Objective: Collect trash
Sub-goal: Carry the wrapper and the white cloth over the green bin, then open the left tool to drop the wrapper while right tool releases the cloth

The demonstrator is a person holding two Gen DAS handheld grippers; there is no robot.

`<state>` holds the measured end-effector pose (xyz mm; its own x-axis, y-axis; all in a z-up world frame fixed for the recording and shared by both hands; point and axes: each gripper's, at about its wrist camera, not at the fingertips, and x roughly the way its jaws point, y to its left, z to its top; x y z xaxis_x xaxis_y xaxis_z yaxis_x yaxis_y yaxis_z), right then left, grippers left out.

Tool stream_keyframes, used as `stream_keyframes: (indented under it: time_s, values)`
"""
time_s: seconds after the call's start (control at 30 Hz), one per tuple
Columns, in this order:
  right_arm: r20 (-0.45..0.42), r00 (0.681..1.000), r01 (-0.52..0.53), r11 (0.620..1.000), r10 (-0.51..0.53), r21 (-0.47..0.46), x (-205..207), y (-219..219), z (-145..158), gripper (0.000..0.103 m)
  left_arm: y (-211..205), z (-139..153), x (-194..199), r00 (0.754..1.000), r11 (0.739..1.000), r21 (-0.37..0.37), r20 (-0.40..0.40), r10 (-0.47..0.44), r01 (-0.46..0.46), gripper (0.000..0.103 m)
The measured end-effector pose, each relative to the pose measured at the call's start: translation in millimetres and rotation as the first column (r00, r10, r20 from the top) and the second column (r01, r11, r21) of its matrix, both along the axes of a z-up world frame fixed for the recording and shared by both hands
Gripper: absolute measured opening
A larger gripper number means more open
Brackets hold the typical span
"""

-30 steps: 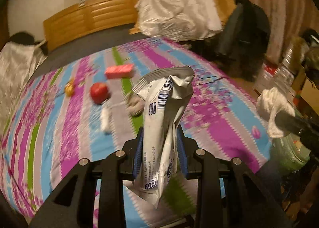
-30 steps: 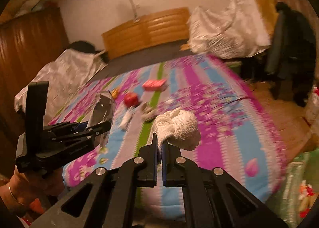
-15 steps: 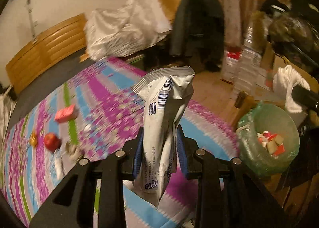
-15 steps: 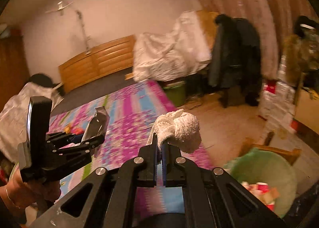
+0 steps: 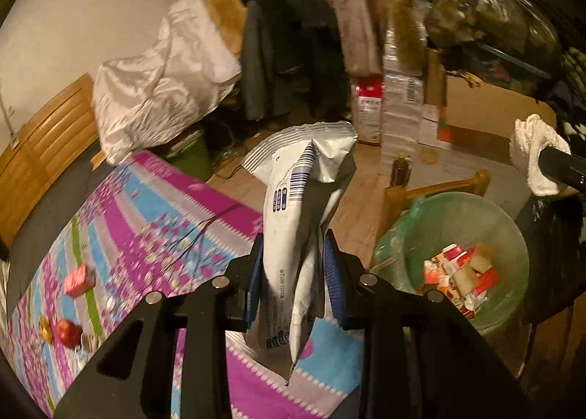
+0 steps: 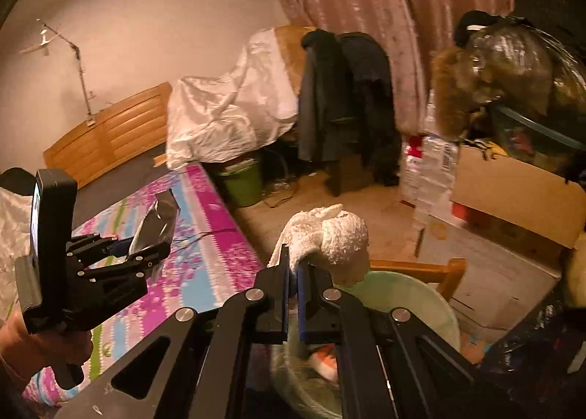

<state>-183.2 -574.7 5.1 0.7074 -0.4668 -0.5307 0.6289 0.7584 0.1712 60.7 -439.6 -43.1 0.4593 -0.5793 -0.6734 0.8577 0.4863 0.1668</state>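
Hovering just beyond both tools: green-lined trash bin (image 5: pixel 509 221) by the floral bed (image 5: pixel 154 221). Clamped upright in left gripper (image 5: pixel 295 269): white snack wrapper (image 5: pixel 300 206). Pinched tight in right gripper (image 6: pixel 293 272): crumpled white tissue (image 6: pixel 329 236).

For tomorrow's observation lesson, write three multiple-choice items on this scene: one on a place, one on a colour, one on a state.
1. Where is the red apple?
A) on the bedspread
B) in the bin
C) on the floor

2. What colour is the bin liner?
A) black
B) green
C) blue

3. What does the right gripper hold?
A) nothing
B) a bottle
C) a white wad

Answers: 1 A, it lies on the striped bedspread; 2 B, translucent green lines the rim; 3 C, its jaws pinch the white wad.
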Motion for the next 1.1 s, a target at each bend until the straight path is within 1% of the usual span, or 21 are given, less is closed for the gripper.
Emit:
stream_keyframes:
  time_s: [0.2, 0.47, 0.57, 0.67, 0.87, 0.93, 1.03, 1.1]
  values:
    - [-0.013, 0.998, 0.055, 0.998, -0.055, 0.007, -16.6, -23.6, -7.2, 0.004, -35.9, -4.6, -21.8, 0.997, 0.997, 0.024, 0.025, -0.068, 0.068, 0.029]
    - [-0.026, 0.993, 0.113, 0.993, -0.112, 0.030, -35.7, -41.0, -17.3, 0.004, -68.0, -14.7, -44.3, 0.991, 0.991, 0.056, 0.041, -0.128, 0.125, 0.029]
    - [-0.028, 0.991, 0.130, 0.991, -0.129, 0.039, -41.0, -45.9, -21.7, 0.004, -77.4, -18.3, -49.9, 0.989, 0.988, 0.066, 0.040, -0.142, 0.140, 0.029]
    - [-0.028, 0.989, 0.144, 0.988, -0.143, 0.048, -46.1, -50.8, -24.6, 0.004, -87.2, -18.8, -54.2, 0.985, 0.984, 0.065, 0.024, -0.169, 0.168, 0.029]
    - [-0.036, 0.985, 0.172, 0.984, -0.170, 0.053, -56.6, -62.5, -27.6, 0.004, -107.8, -16.3, -65.4, 0.963, 0.962, 0.043, -0.037, -0.268, 0.270, 0.029]
    - [-0.041, 0.984, 0.178, 0.982, -0.176, 0.060, -59.5, -68.1, -30.0, 0.004, -114.0, -15.6, -69.2, 0.950, 0.952, 0.022, -0.069, -0.304, 0.306, 0.029]
    - [-0.049, 0.982, 0.183, 0.980, -0.180, 0.080, -63.5, -75.3, -36.5, 0.004, -119.9, -17.8, -74.5, 0.939, 0.941, 0.012, -0.082, -0.335, 0.337, 0.029]
    - [-0.050, 0.983, 0.184, 0.978, -0.179, 0.101, -65.2, -80.0, -41.8, 0.004, -126.0, -22.2, -77.5, 0.917, 0.923, 0.016, -0.122, -0.380, 0.384, 0.033]
